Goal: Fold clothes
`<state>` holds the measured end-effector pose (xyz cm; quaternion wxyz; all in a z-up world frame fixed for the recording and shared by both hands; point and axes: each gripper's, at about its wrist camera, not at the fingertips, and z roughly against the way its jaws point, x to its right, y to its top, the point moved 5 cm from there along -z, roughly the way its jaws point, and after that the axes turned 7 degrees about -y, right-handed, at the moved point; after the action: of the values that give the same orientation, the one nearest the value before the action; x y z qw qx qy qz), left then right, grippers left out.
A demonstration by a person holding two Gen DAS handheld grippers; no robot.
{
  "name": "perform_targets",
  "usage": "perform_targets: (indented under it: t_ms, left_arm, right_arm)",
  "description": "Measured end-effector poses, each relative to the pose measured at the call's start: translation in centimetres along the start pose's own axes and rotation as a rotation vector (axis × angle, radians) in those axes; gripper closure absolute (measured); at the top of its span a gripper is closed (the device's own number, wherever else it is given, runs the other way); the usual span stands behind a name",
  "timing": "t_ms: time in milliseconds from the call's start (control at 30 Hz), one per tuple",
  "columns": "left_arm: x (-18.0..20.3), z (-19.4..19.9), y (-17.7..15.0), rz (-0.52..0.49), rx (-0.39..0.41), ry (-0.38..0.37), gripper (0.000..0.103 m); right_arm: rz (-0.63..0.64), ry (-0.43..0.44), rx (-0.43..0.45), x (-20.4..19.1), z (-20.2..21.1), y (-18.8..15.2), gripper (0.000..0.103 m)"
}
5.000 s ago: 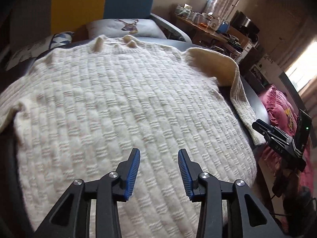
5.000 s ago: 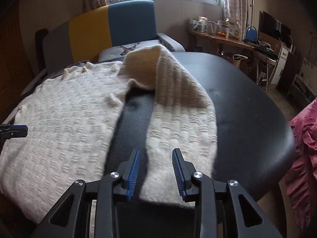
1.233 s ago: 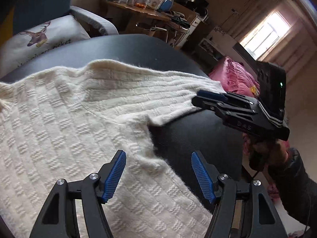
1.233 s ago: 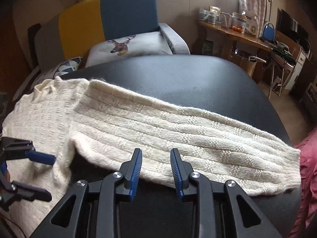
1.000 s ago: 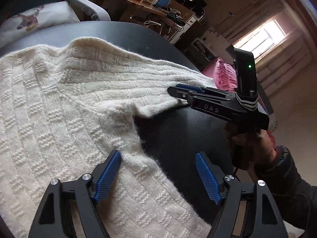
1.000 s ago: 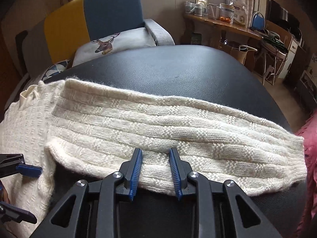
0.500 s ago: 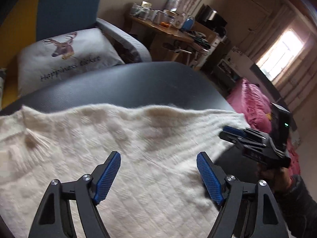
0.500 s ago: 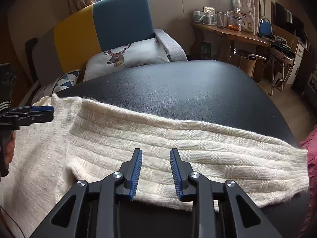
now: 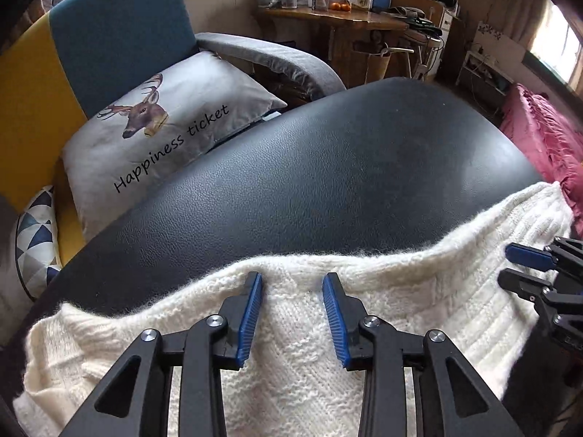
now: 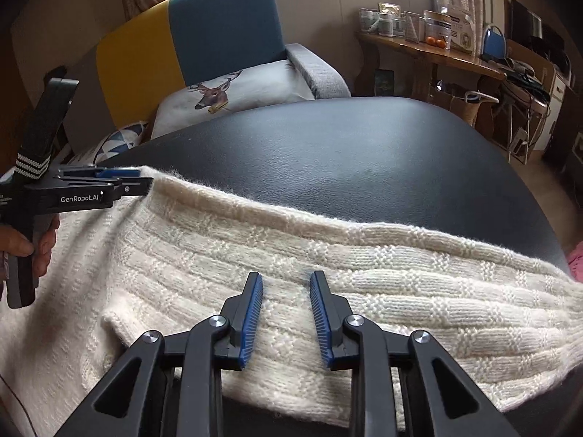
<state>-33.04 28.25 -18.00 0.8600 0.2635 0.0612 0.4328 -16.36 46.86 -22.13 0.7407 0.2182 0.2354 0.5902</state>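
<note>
Change since the earlier frames: the left gripper [image 9: 293,315] has travelled from the sweater's body, near the underarm, to the far shoulder edge, and its jaws, then wide, are closing; the sleeve [image 10: 364,291], then heaped and doubled back, now lies stretched flat across the table. Item: one cream knit sweater [image 9: 291,346], chunky basket-weave body, ribbed sleeve, fuzzy nap; it lies on the near half of a black leather-look table [image 9: 328,167], sleeve running to the right edge. Handling, judged: soft, limp, fairly bulky yet light; it will drape and stretch instead of holding a crease, and the nap should grip ridged pads well on a slick top. Best hold, judged: a pinch of a doubled edge, at the shoulder seam and at the sleeve's near hem or cuff, so the sleeve lifts as one band. Left gripper: jaws closing, knit edge between the blue pads, which do not visibly press it yet. Right gripper [image 10: 286,315]: jaws narrow and closing over the sleeve's middle; knit lies between and under them, no pinch seen. Writing: "GenRobot.AI" on the left gripper's body [image 10: 78,198]; "Happiness ticket" under a stag's head on the grey cushion [image 9: 171,138] on the blue and yellow sofa [image 10: 204,32] beyond the far left edge. Jar labels on the far wooden desk [image 10: 430,54] are unreadable.
</note>
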Motion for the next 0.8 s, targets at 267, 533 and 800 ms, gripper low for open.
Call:
perform_targets:
  t_ms: [267, 533, 800]
  left_arm:
    - [-0.3, 0.2, -0.4, 0.088, 0.073, 0.023, 0.063]
    - [0.4, 4.6, -1.7, 0.179, 0.176, -0.104, 0.063]
    - [4.3, 3.3, -3.6, 0.071, 0.114, -0.146, 0.058]
  right_arm:
    - [-0.086, 0.041, -0.015, 0.8, 1.0, 0.1, 0.08]
    - [-0.653, 0.132, 0.121, 14.5, 11.3, -4.9, 0.074]
    - [-0.972, 0.061, 0.101, 23.5, 11.0, -10.0, 0.071]
